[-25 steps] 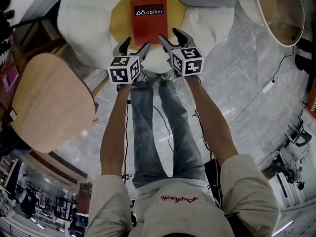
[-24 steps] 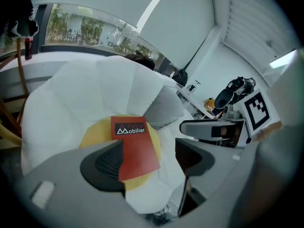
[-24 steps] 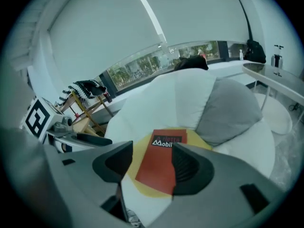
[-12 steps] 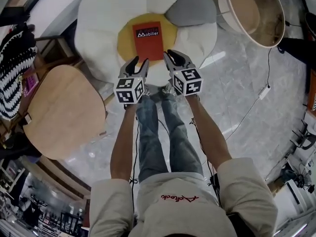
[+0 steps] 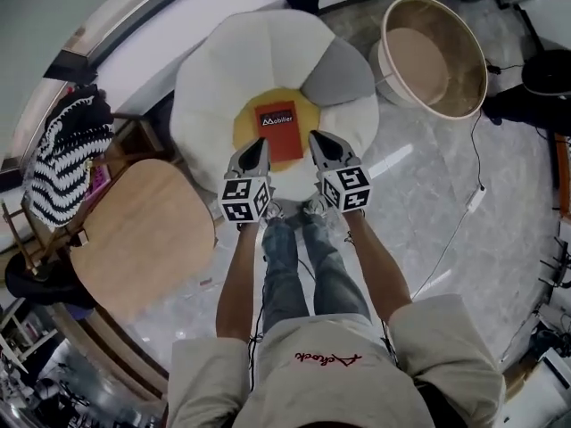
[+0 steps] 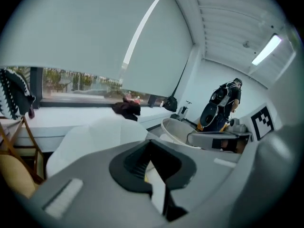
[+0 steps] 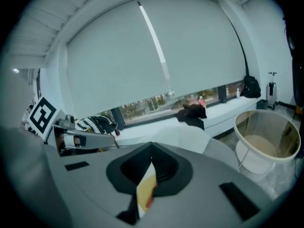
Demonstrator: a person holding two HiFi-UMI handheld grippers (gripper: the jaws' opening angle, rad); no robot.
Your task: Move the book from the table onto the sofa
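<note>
The red book (image 5: 278,129) lies flat on the yellow centre of the white flower-shaped sofa (image 5: 214,87), with no gripper touching it. My left gripper (image 5: 259,148) hovers over its lower left corner in the head view, jaws shut and empty. My right gripper (image 5: 317,141) hangs over the lower right corner, also shut with nothing in it. In the left gripper view the jaws (image 6: 151,144) meet in front of the white cushion. The right gripper view shows closed jaws (image 7: 151,148) with a sliver of yellow and red below them.
A round wooden table (image 5: 143,234) stands to the left, with a striped cloth (image 5: 67,163) on a chair beyond it. A large round tub (image 5: 433,56) sits at the upper right. A cable (image 5: 464,212) trails over the marble floor. A grey cushion (image 5: 339,74) rests on the sofa.
Both grippers have risen away from the book and their jaws have gone from open to shut. The book has stayed on the yellow centre.
</note>
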